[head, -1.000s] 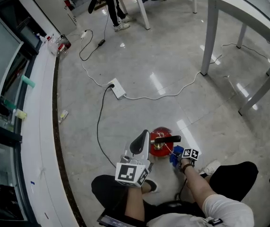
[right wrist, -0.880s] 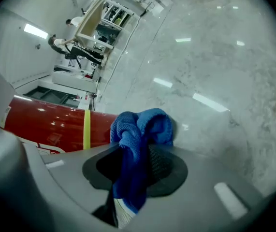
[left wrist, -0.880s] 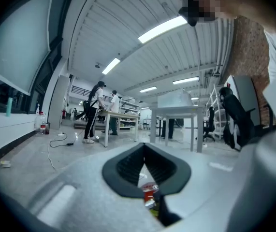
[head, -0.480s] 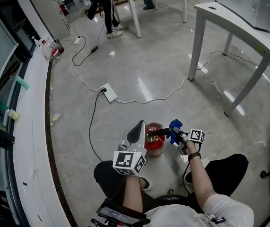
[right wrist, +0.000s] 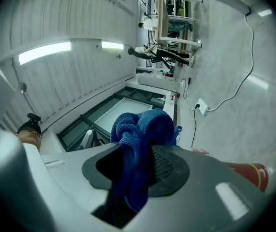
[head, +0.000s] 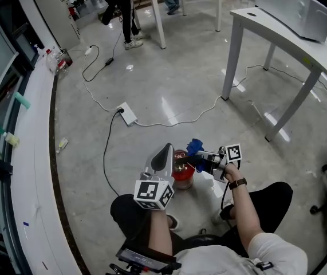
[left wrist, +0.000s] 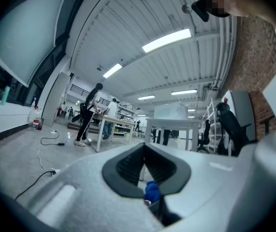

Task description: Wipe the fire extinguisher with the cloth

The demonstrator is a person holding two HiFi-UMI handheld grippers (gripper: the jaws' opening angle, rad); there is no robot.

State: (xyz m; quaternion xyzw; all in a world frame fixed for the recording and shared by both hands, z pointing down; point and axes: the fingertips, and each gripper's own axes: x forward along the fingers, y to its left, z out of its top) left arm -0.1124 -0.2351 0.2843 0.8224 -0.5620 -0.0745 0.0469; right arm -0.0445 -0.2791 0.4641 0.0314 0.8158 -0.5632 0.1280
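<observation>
At the far left of the head view, a white curved ledge (head: 37, 153) runs beside dark glazing. On the grey floor (head: 180, 79) to its right lies a white power strip (head: 127, 114), a black cable (head: 105, 153) looping from it toward the person. Left gripper (head: 164, 152): held low over the floor, pointing away from the person, marker cube nearest the camera. Its own view shows the left gripper (left wrist: 144, 146) with the two dark pads meeting at the tips and nothing clamped between them. A scrap of blue shows through the gap lower down. Just right of it the red fire extinguisher (head: 181, 174) stands on the floor in front of the person's knees, its black handle pointing right. Whether the left gripper touches the red body is not clear. The blue cloth (head: 194, 146) sits bunched just above the handle, up and right of the extinguisher's top; contact cannot be told. Right gripper (head: 203, 158): comes in from the right, level with the handle. In its own view the right gripper (right wrist: 138, 129) is closed on the cloth (right wrist: 140, 144), which bulges past the tips and hangs between the pads. The extinguisher (right wrist: 246, 170) shows red at lower right. Farther right stands a white surface (head: 283, 36) with a pale grey box (head: 294, 3) on it.
</observation>
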